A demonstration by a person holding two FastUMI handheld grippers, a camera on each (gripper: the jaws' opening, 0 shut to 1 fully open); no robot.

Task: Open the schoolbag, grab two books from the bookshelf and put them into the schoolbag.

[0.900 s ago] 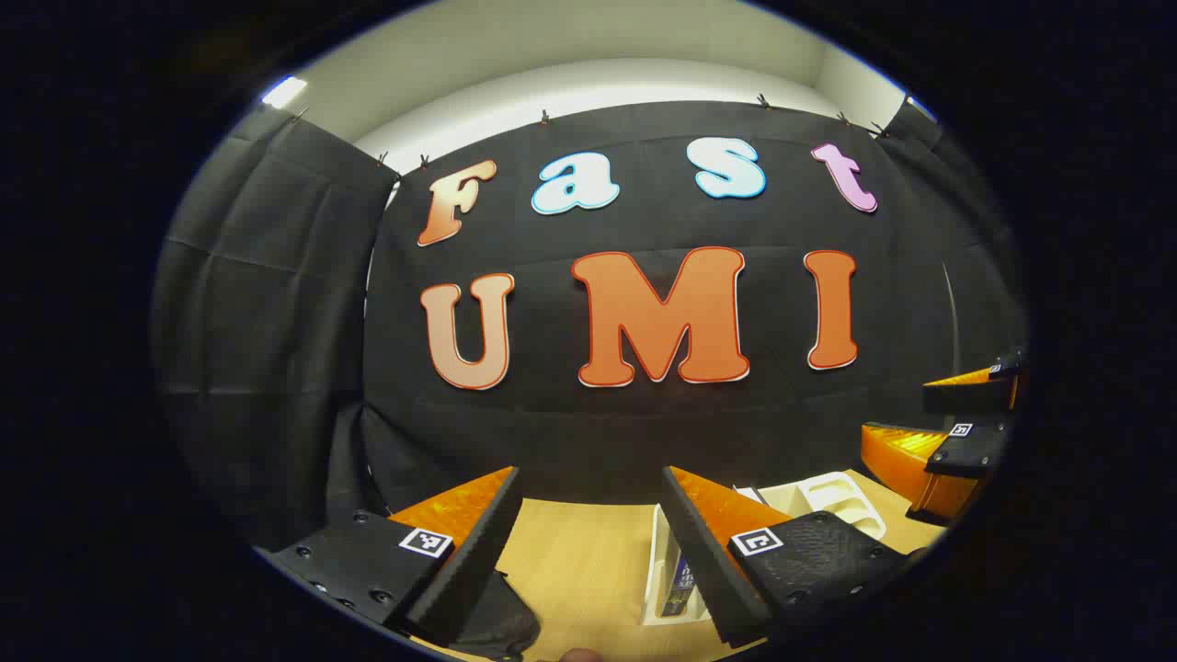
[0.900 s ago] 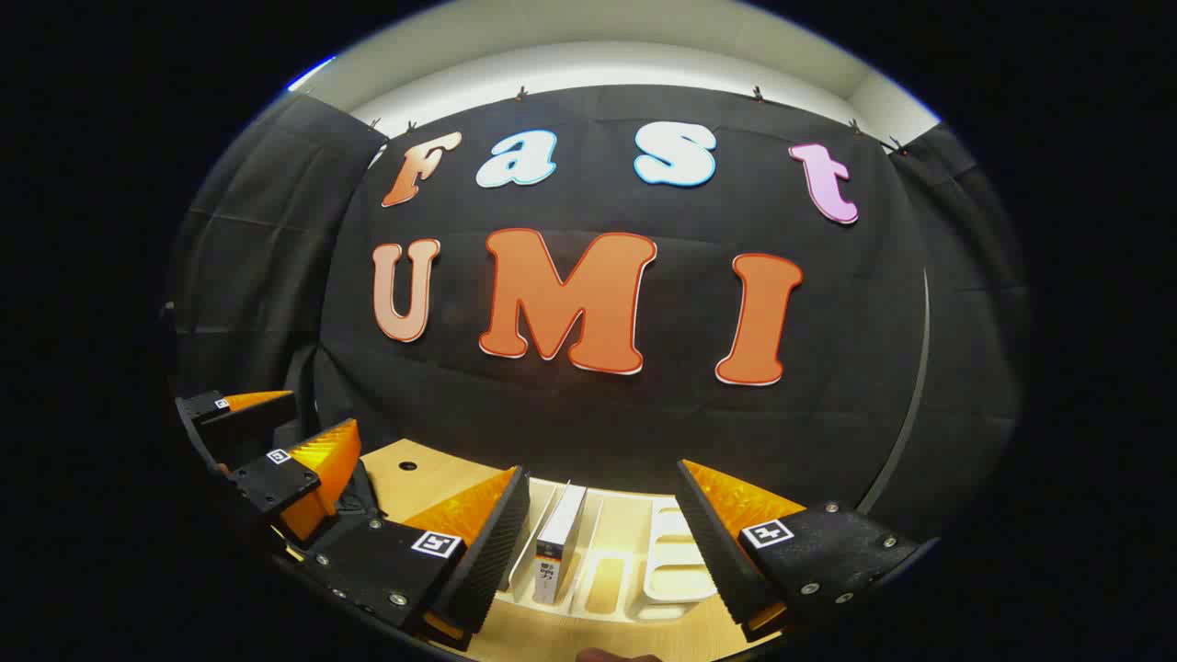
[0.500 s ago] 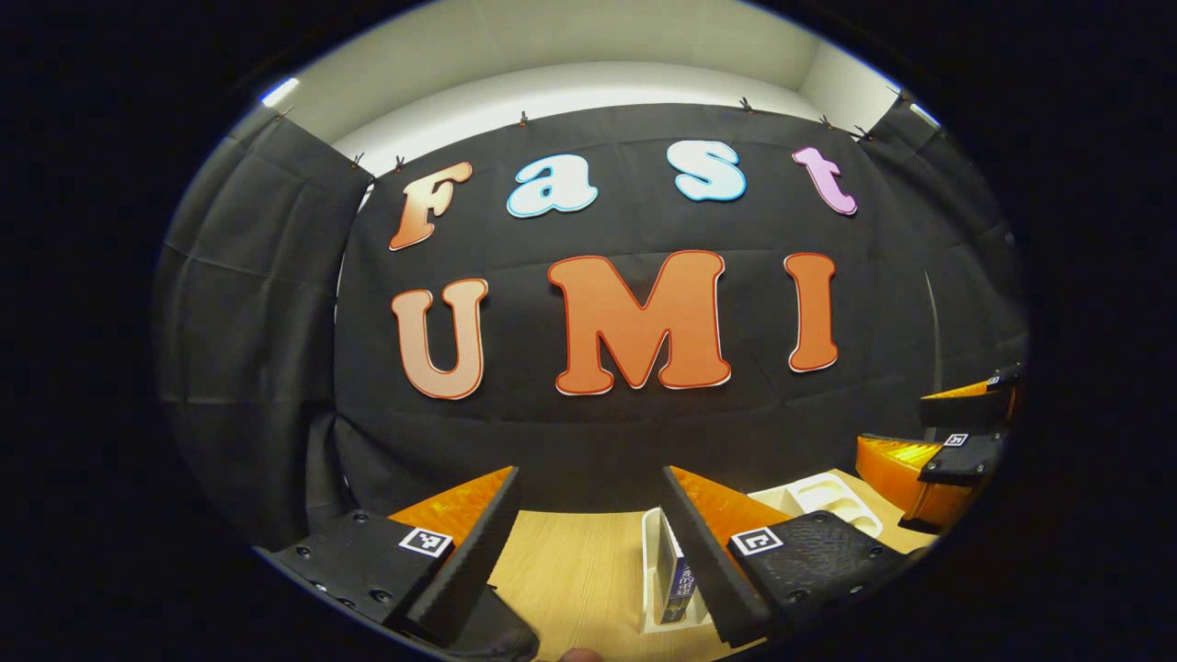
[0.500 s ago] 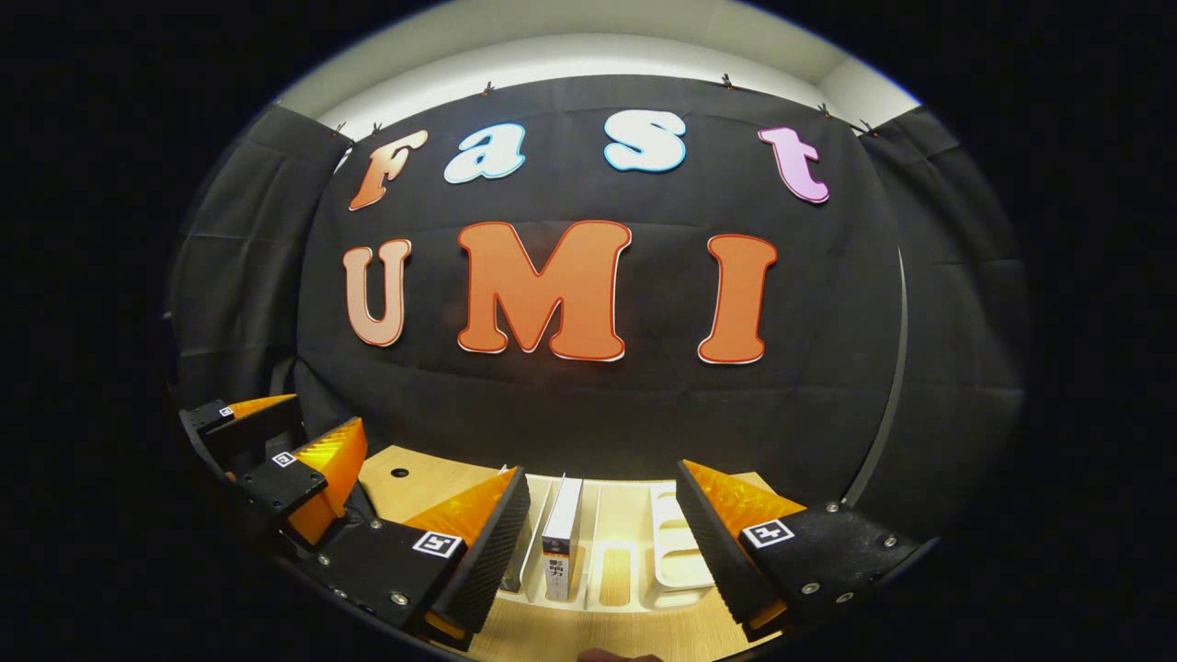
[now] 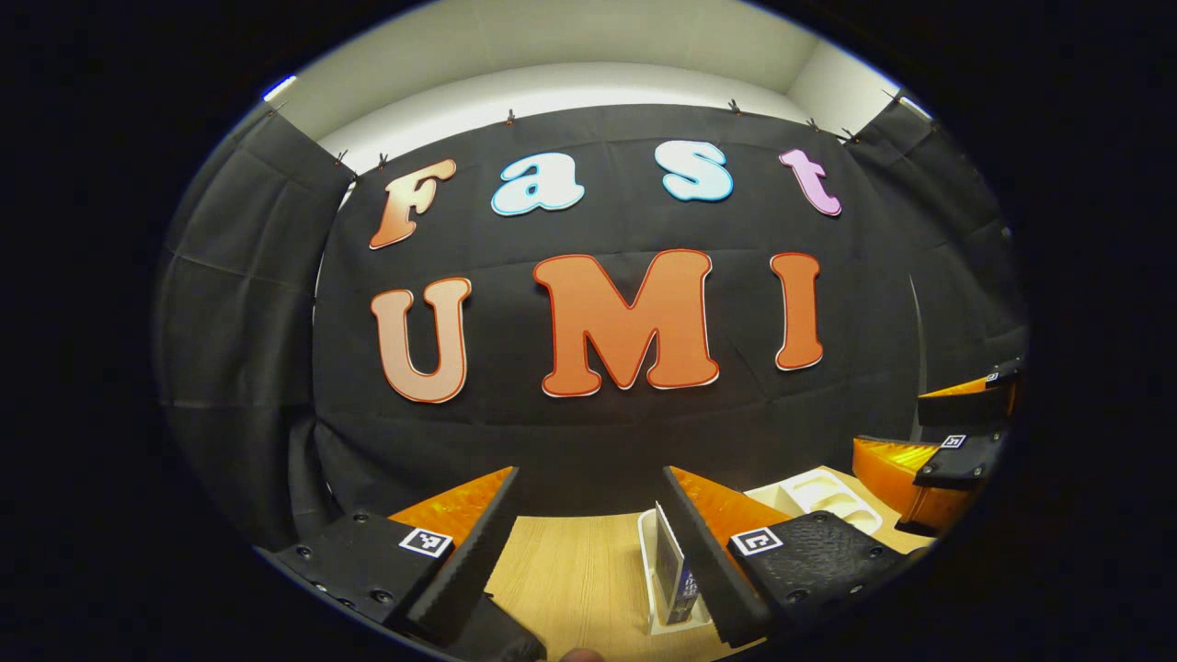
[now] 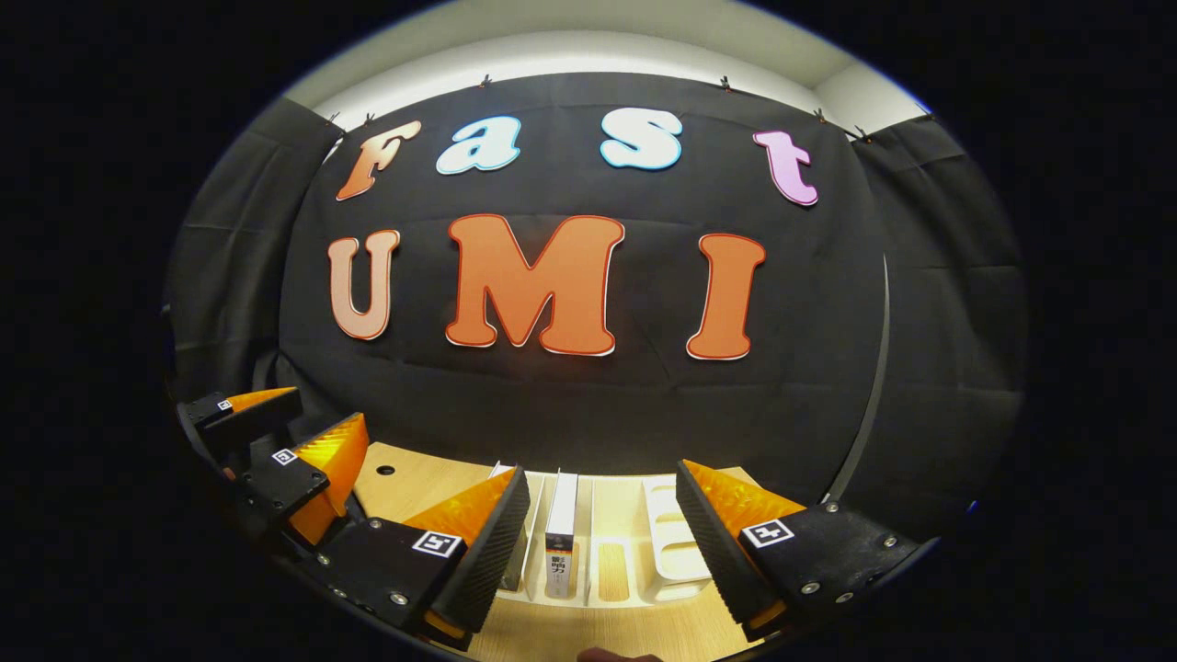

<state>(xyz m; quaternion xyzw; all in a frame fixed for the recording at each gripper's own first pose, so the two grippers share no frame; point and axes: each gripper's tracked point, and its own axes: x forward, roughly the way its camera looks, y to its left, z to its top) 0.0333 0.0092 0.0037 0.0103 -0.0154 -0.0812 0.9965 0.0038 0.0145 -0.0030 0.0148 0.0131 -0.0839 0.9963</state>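
Observation:
A white slotted bookshelf (image 6: 671, 542) stands on the wooden table (image 6: 414, 478). Its left slots hold two upright books: one with a white spine (image 6: 561, 538) and one half hidden behind my own left finger (image 6: 513, 552). My right gripper (image 6: 602, 473) is open, just short of the shelf. In the left gripper view a book (image 5: 669, 565) stands in the bookshelf (image 5: 818, 492), by the right finger of my open left gripper (image 5: 588, 478). A dark fabric shape (image 5: 497, 636), perhaps the schoolbag, lies low beneath that gripper. Each gripper shows in the other's view, left gripper (image 6: 329, 406) and right gripper (image 5: 887, 421).
Black cloth walls close the booth behind and on both sides of the table. A small round hole (image 6: 384, 470) sits in the tabletop left of the shelf. Bare wood (image 5: 579, 570) lies between my left gripper's fingers.
Both views have swung slightly right, so the wall slid left. The bookshelf and its books now sit more squarely between my right gripper's fingers. Both grippers stayed open.

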